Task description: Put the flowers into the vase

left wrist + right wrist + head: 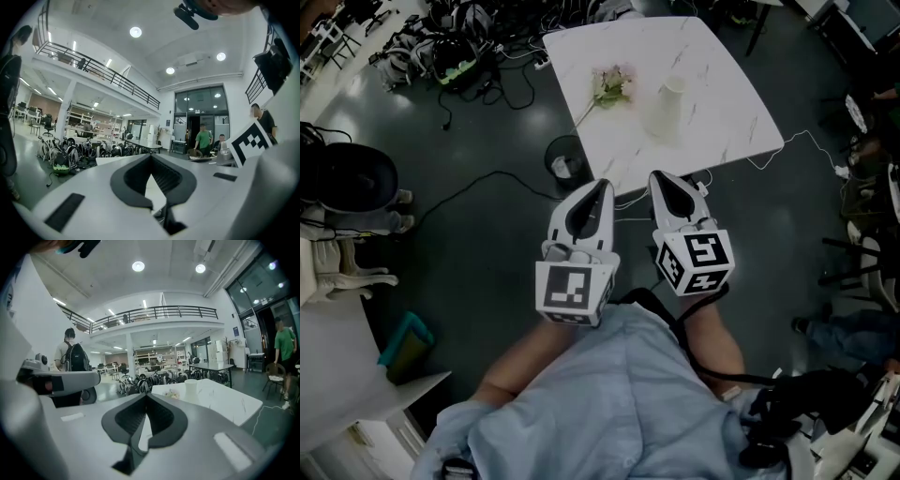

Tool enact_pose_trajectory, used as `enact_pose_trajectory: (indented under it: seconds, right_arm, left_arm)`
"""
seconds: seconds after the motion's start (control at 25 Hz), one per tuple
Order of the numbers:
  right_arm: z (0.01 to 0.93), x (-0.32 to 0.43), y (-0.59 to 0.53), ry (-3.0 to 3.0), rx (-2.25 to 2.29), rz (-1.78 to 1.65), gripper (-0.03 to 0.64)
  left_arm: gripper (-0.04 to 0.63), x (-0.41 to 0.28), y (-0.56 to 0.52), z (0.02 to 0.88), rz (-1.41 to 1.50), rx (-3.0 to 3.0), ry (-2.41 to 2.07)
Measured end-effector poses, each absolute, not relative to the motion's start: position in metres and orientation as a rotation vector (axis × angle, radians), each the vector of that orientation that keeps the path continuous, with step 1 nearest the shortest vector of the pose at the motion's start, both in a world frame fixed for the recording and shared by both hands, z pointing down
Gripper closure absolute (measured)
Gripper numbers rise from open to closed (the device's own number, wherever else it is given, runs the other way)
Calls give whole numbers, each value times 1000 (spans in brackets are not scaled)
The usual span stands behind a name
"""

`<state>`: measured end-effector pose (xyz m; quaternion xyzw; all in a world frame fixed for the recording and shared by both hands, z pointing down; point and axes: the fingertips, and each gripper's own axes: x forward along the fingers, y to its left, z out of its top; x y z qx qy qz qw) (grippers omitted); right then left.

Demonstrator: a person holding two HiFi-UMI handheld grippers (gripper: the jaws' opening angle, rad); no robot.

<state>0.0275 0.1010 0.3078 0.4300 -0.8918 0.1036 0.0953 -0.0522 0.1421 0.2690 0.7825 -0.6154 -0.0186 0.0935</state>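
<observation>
One white marble-patterned square table stands at the far side. Left gripper and right gripper are side by side near the person, both with jaws pressed together on nothing, tips short of the table's near edge. White tapered vase upright mid-table. Pink long-stemmed flowers lie flat just left of it, apart. Step looks like approach, no pick yet. Next: reach the table, spread one pair of jaws, pinch the stem.
</observation>
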Motion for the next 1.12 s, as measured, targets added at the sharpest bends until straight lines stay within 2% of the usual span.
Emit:
enact_pose_trajectory:
  seconds: [0.52, 1.12]
  right_arm:
    - [305, 4, 25, -2652, 1296, 299, 614]
    - [351, -28, -101, -2678, 1145, 508, 603]
  left_arm:
    - [591, -72, 71, 278, -24, 2340, -1812]
    - [591, -87, -56, 303, 120, 2216, -1870]
